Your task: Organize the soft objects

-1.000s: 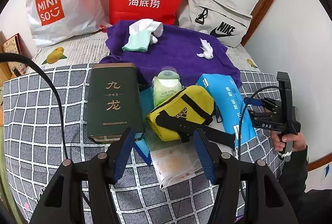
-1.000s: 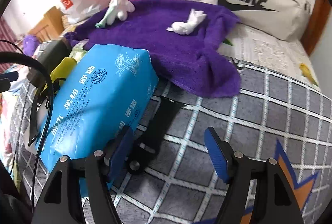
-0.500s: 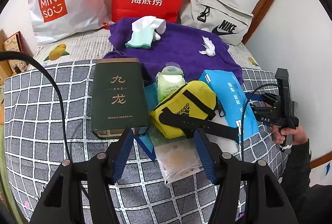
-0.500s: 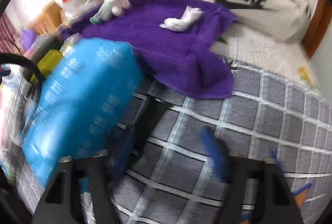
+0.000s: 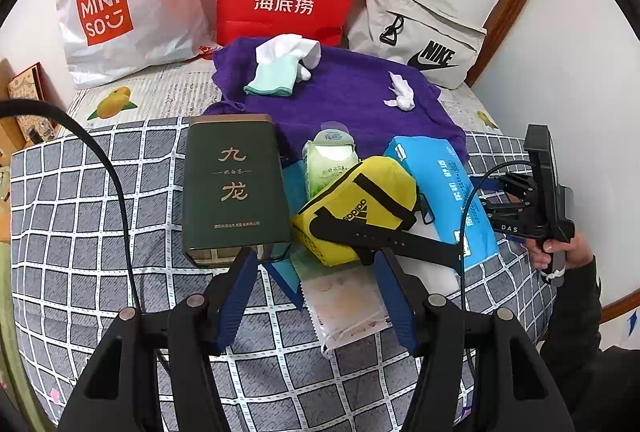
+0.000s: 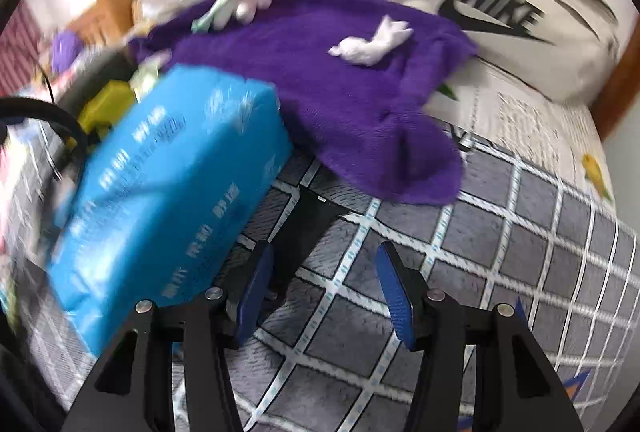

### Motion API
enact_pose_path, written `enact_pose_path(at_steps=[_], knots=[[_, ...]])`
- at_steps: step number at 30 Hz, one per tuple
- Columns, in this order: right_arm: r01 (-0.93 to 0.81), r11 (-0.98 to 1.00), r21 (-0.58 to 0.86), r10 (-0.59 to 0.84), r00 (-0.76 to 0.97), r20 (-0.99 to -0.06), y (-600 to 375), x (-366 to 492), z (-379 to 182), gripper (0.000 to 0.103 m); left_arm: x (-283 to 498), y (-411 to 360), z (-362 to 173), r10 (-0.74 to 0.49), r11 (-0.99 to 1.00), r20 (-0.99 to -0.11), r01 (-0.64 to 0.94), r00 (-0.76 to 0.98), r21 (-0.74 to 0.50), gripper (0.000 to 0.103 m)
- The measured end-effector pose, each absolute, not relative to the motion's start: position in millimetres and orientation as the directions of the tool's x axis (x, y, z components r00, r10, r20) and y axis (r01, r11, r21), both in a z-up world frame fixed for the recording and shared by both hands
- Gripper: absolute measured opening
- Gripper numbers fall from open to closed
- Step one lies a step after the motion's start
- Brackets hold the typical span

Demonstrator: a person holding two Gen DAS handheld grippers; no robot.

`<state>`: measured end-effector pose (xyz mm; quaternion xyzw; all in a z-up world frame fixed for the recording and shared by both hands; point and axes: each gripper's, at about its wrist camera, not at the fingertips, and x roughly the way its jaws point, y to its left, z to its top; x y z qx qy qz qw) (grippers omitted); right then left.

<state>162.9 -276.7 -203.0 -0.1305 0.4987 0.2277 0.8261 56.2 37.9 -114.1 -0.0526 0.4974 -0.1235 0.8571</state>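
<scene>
At bottom centre of the left wrist view, left gripper (image 5: 312,284) with jaws apart, nothing between them, poised over a packaged face mask (image 5: 347,306) on the grey checked blanket (image 5: 80,191). Just above: dark green tin (image 5: 234,187), yellow Adidas pouch (image 5: 356,209) with black strap, blue tissue pack (image 5: 442,187); behind, purple towel (image 5: 352,99) bearing a white-and-mint glove (image 5: 282,65) and a crumpled tissue (image 5: 400,93). At right edge, a hand (image 5: 560,252) gripping the other tool. At bottom centre of the blurred right wrist view, right gripper (image 6: 324,284) with jaws closing, clamped on nothing, beside the tissue pack (image 6: 168,183) at left, black strap (image 6: 304,232) just beyond the fingers, towel (image 6: 320,79) above.
</scene>
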Motion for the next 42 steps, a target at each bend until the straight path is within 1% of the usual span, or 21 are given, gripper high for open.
enact_pose_path(at_steps=[3, 5, 10, 14, 18, 22, 23, 24, 25, 26, 27, 28, 29, 30, 32, 35, 39, 42], knots=[[-0.521, 0.854, 0.016, 0.261, 0.401, -0.878, -272.5, 168.8, -204.2, 0.061, 55.9, 37.3, -113.7, -0.261, 0.965, -0.841, 0.159, 0.474, -0.210, 0.059], [-0.531, 0.848, -0.001, 0.260, 0.417, -0.871, -271.4, 170.3, -205.9, 0.062, 56.1, 36.9, -113.4, -0.259, 0.965, -0.843, 0.155, 0.472, -0.210, 0.059], [-0.526, 0.850, -0.016, 0.235, 0.406, -0.883, -278.2, 168.2, -206.1, 0.062, 54.8, 34.4, -112.0, -0.255, 0.966, -0.845, 0.164, 0.471, -0.200, 0.059], [-0.475, 0.879, -0.046, 0.168, 0.399, -0.901, -299.5, 161.0, -203.7, 0.061, 54.1, 35.2, -111.1, -0.256, 0.966, -0.842, 0.160, 0.475, -0.204, 0.059], [-0.406, 0.914, -0.022, 0.155, 0.398, -0.904, -311.7, 153.4, -200.5, 0.062, 53.3, 32.6, -112.0, -0.258, 0.965, -0.841, 0.163, 0.476, -0.204, 0.059], [-0.369, 0.929, 0.011, 0.166, 0.391, -0.905, -298.7, 142.4, -202.8, 0.061, 52.1, 26.9, -112.4, -0.264, 0.963, -0.842, 0.176, 0.471, -0.203, 0.059], [-0.351, 0.936, -0.001, 0.151, 0.404, -0.902, -294.8, 139.7, -204.7, 0.061, 51.7, 25.9, -112.5, -0.262, 0.963, -0.843, 0.180, 0.470, -0.200, 0.059], [-0.324, 0.946, -0.021, 0.128, 0.432, -0.893, -292.1, 136.5, -205.2, 0.059, 51.7, 25.5, -112.6, -0.261, 0.964, -0.843, 0.180, 0.470, -0.198, 0.059], [-0.307, 0.951, -0.018, 0.126, 0.443, -0.888, -291.9, 134.0, -204.7, 0.056, 51.6, 25.5, -112.7, -0.260, 0.964, -0.844, 0.178, 0.469, -0.198, 0.059], [-0.297, 0.955, -0.011, 0.131, 0.454, -0.881, -291.8, 131.1, -203.6, 0.039, 51.5, 25.7, -112.8, -0.259, 0.964, -0.844, 0.175, 0.470, -0.198, 0.059], [-0.291, 0.957, -0.012, 0.129, 0.459, -0.879, -292.9, 128.5, -202.6, 0.028, 51.5, 25.9, -112.9, -0.258, 0.965, -0.845, 0.175, 0.469, -0.197, 0.059], [-0.288, 0.958, -0.003, 0.135, 0.459, -0.878, -295.9, 125.8, -200.9, 0.024, 51.4, 26.1, -113.0, -0.257, 0.965, -0.845, 0.175, 0.469, -0.196, 0.059], [-0.290, 0.957, 0.015, 0.153, 0.462, -0.874, -299.2, 123.1, -198.3, 0.012, 51.2, 26.3, -113.3, -0.256, 0.965, -0.846, 0.174, 0.468, -0.196, 0.059], [-0.284, 0.959, 0.027, 0.164, 0.473, -0.866, -302.9, 120.0, -194.3, 0.007, 50.9, 26.5, -113.5, -0.257, 0.965, -0.846, 0.173, 0.468, -0.197, 0.059], [-0.268, 0.963, 0.010, 0.143, 0.481, -0.865, -307.4, 116.3, -188.6, 0.004, 50.3, 26.2, -113.9, -0.261, 0.964, -0.844, 0.178, 0.469, -0.200, 0.059], [-0.269, 0.963, 0.008, 0.138, 0.465, -0.874, -311.4, 115.1, -186.3, 0.004, 49.7, 25.0, -115.6, -0.273, 0.960, -0.841, 0.184, 0.468, -0.209, 0.059], [-0.224, 0.974, 0.023, 0.117, 0.416, -0.902, -317.9, 122.6, -200.9, 0.014, 50.0, 21.9, -118.8, -0.275, 0.959, -0.844, 0.189, 0.460, -0.210, 0.059], [-0.211, 0.977, 0.027, 0.120, 0.441, -0.889, -319.7, 124.4, -202.5, 0.018, 49.4, 21.9, -119.9, -0.268, 0.961, -0.848, 0.188, 0.458, -0.202, 0.059]])
